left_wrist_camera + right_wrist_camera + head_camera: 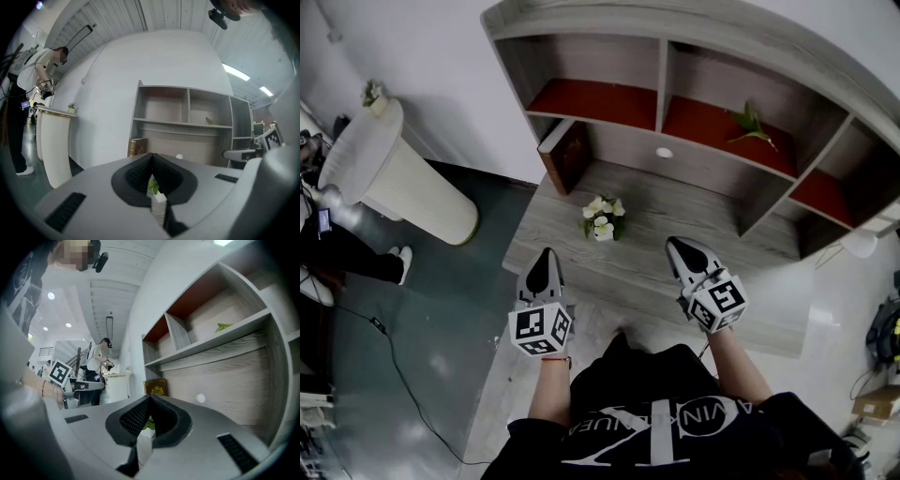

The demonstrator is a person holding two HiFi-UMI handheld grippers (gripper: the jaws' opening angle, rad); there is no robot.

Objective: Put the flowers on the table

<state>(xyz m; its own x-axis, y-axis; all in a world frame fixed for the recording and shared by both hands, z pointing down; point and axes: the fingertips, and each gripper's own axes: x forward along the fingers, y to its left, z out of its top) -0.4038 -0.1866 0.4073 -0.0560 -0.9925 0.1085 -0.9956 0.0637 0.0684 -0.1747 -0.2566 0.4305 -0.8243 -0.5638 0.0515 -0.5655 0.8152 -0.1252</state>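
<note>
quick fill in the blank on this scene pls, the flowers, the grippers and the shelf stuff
1. The white flowers stand on the table, touched by ____ gripper.
2. The left gripper and the right gripper both have their jaws ____, with nothing held.
3. In the head view, the brown book stands at the table's ____ end.
4. The green leaf lies in a shelf compartment whose floor is ____.

Missing words: neither; shut; left; red
</note>
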